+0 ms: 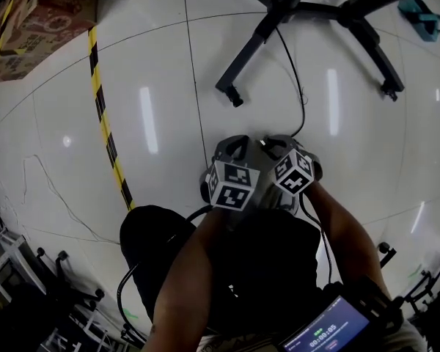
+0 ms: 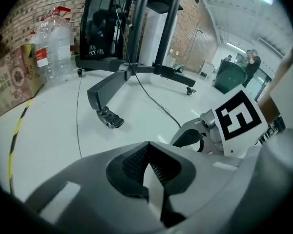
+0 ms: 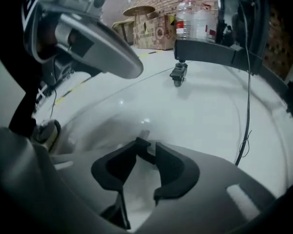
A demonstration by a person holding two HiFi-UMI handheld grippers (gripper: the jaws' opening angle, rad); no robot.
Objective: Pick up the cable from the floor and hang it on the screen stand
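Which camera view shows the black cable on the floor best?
The head view: the cable shows in one long run across the floor from the stand. The left gripper view shows a distant stretch; the right gripper view shows only a thin piece at its right.

Open floor [image 1: 161, 64] ahead; the stand legs [image 1: 252, 50] and cable [image 1: 301, 97] cross it beyond.
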